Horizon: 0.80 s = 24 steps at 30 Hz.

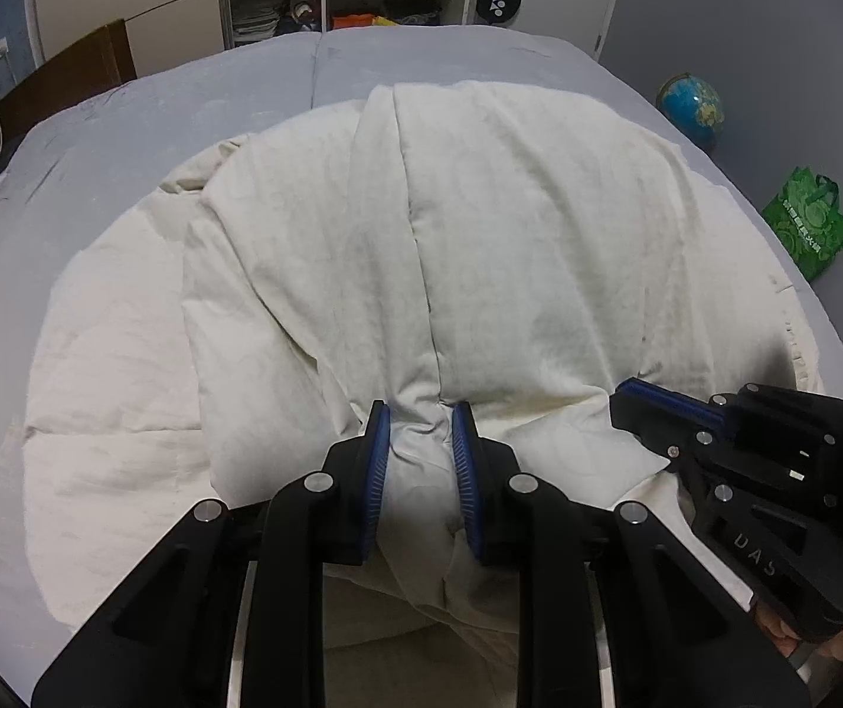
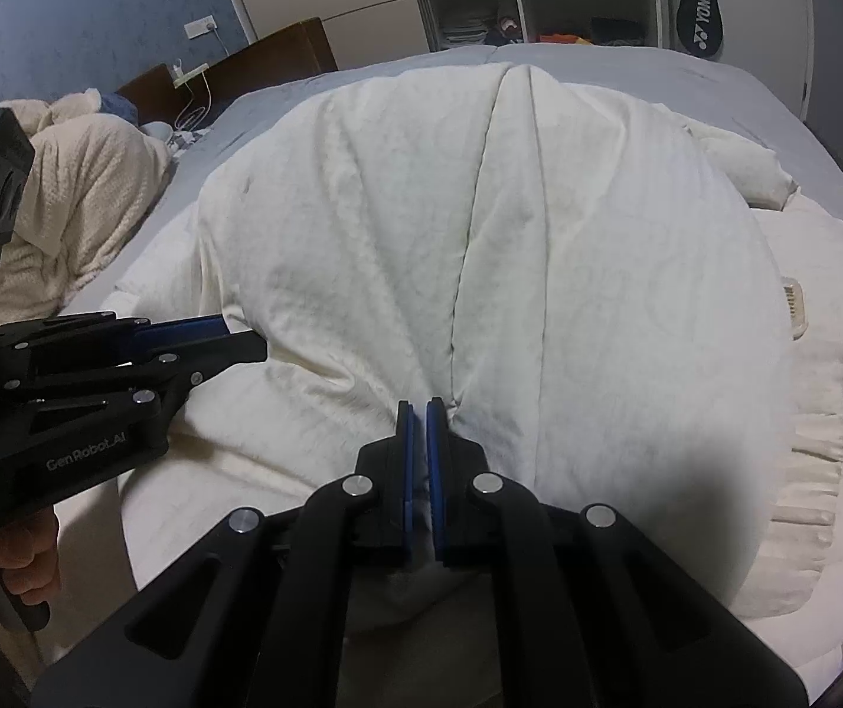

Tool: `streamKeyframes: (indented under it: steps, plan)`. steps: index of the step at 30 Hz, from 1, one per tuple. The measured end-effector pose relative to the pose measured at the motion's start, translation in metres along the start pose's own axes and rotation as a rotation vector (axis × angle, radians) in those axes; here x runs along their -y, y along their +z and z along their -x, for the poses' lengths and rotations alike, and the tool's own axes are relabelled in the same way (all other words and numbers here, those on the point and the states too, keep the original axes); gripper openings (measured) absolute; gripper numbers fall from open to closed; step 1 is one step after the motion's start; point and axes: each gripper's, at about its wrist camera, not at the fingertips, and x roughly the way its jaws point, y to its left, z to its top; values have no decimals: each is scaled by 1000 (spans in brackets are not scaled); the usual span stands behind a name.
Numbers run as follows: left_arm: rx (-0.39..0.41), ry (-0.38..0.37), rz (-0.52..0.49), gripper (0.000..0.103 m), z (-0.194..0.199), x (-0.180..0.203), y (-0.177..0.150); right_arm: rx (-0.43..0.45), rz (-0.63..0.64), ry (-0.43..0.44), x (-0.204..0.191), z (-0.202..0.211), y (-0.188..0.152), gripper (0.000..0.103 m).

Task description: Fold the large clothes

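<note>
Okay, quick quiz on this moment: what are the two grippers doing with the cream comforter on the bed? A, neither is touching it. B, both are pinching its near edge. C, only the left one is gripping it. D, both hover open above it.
B: the left gripper has a bunch of the cream comforter squeezed between its pads, and the right gripper is closed on the same near edge.

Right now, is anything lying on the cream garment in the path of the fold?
Nothing visible does. Left gripper and right gripper already pinch the cream garment; the cream layer ahead on the bed is bare.
</note>
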Motion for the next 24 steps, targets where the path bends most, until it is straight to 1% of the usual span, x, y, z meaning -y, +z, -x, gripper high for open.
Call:
streamKeyframes:
  steps: [13, 17, 20, 23, 24]
  plan:
    - [5, -6, -1, 22, -12, -7, -9, -9, 8, -24, -5, -12, -1, 4]
    - [5, -13, 3, 22, -7, -6, -6, -21, 0, -20, -6, -9, 4, 4]
    - [15, -23, 2, 22, 5, -8, -5, -13, 3, 4, -6, -1, 7, 4]
    - [25, -17, -18, 29, 18, -8, -5, -9, -19, 29, -2, 10, 9, 6]
    - [30, -8, -21, 39, 22, -8, -6, -3, -25, 34, -2, 16, 10, 11]
